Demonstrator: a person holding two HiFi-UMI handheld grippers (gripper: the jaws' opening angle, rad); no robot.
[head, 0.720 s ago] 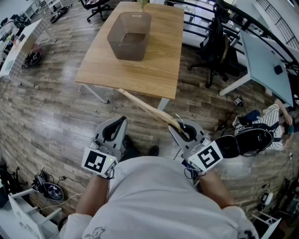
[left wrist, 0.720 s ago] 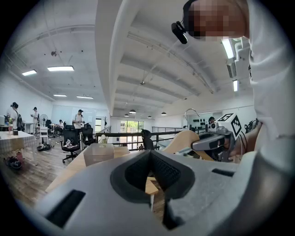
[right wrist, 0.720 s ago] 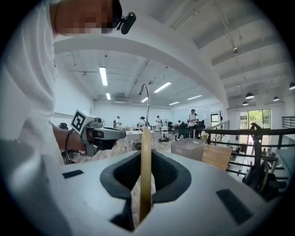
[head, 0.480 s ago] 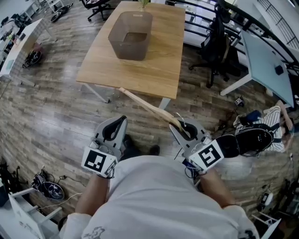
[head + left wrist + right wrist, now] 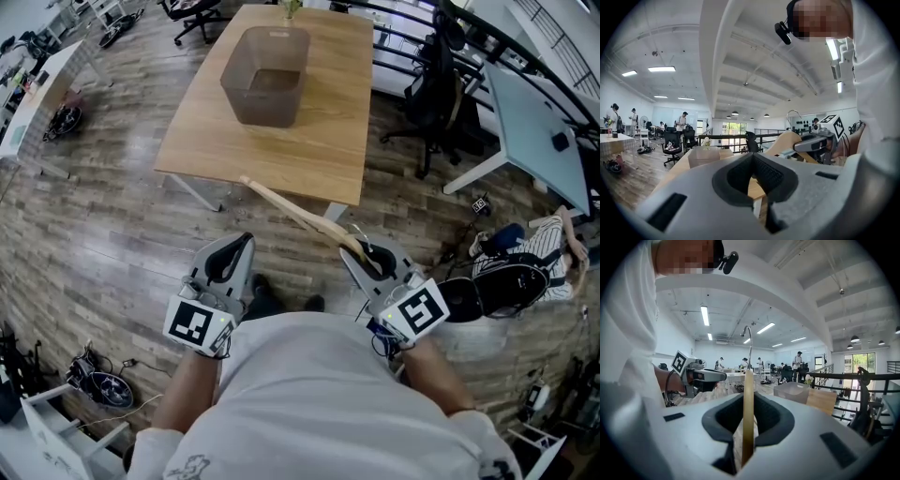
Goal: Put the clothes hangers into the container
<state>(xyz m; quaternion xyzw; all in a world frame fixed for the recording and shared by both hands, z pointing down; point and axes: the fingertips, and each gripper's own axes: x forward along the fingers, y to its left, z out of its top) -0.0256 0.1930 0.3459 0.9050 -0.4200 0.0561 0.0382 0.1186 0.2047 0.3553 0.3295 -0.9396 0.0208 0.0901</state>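
One arm of wooden hanger (image 5: 291, 211) showing, other hidden beneath right gripper (image 5: 361, 253) pinching it edge-on; left gripper (image 5: 239, 246) clenched on nothing.

The left gripper (image 5: 752, 157) fills the foreground, its grey jaws closed tip to tip with nothing between the dark pads. Beyond them stands a wooden table (image 5: 677, 169) carrying a translucent container (image 5: 704, 155). At right, the right gripper (image 5: 801, 146) clamps a wooden hanger (image 5: 786, 139), its metal hook (image 5: 789, 116) upright. An office chair (image 5: 671, 139) and standing people (image 5: 683, 121) show far left
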